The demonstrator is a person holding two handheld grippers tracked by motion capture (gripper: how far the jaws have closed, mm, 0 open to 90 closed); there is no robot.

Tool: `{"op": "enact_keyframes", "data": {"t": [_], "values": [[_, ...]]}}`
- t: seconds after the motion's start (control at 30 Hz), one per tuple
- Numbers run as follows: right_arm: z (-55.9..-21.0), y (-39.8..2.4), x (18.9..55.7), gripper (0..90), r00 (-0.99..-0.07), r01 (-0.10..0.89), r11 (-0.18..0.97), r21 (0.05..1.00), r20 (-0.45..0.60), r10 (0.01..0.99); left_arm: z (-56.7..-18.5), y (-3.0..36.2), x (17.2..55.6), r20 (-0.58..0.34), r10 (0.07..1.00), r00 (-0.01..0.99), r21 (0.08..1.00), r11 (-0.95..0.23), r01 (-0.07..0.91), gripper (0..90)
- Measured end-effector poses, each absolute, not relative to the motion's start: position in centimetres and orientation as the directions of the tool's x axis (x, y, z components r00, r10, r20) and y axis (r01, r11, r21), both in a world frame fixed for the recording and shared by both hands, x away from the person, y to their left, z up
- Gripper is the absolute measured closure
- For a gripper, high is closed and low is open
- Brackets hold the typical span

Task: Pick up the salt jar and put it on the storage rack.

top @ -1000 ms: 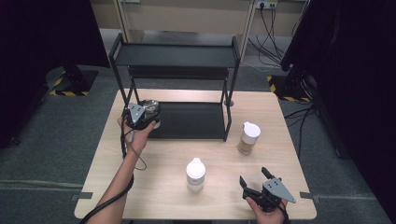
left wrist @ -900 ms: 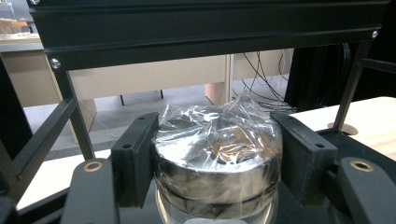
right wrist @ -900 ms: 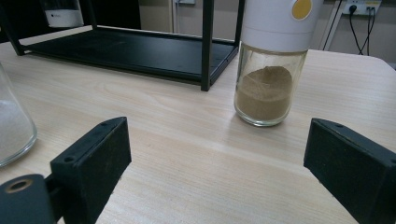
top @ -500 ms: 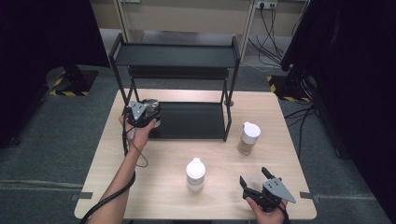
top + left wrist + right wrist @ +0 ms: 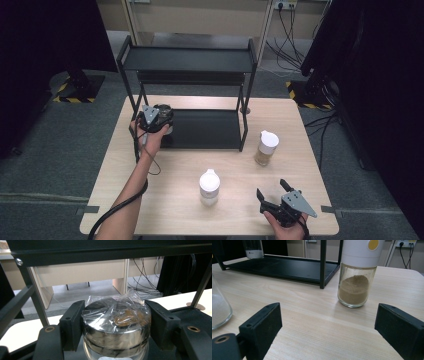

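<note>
Got my left tongs [image 5: 116, 325] clamped on the plastic-wrapped steel-lidded jar [image 5: 116, 323], gripped at the lid so it slides under the rack's [image 5: 187, 60] top shelf onto the lower one. Right tongs [image 5: 332, 327] sit wide, empty, facing the brown spice jar [image 5: 357, 275] on the bench [image 5: 240, 170].

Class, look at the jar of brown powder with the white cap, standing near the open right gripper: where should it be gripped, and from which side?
Probably grip the jar of brown powder on its round glass body, just below the white cap. It stands upright and apart from the black rack, so the right gripper can likely come in level from the table's near edge, one of its fingers on each side.
</note>
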State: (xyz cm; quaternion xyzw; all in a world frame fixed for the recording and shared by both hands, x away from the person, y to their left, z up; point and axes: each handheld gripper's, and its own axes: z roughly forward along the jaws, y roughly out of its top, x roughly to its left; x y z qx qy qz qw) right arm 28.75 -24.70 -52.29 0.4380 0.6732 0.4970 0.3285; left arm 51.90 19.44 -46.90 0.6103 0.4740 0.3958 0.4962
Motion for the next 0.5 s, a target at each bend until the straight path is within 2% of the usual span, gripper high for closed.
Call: {"op": "enact_keyframes", "data": {"t": [0.5], "values": [[-52.3, -24.7, 28.8, 7.5, -0.405, 0.262, 0.125, 0.957, -0.008, 0.914, -48.0, 18.9, 53.2, 0.014, 0.974, 0.225, 0.974, -0.064, 0.218, 35.2]]}}
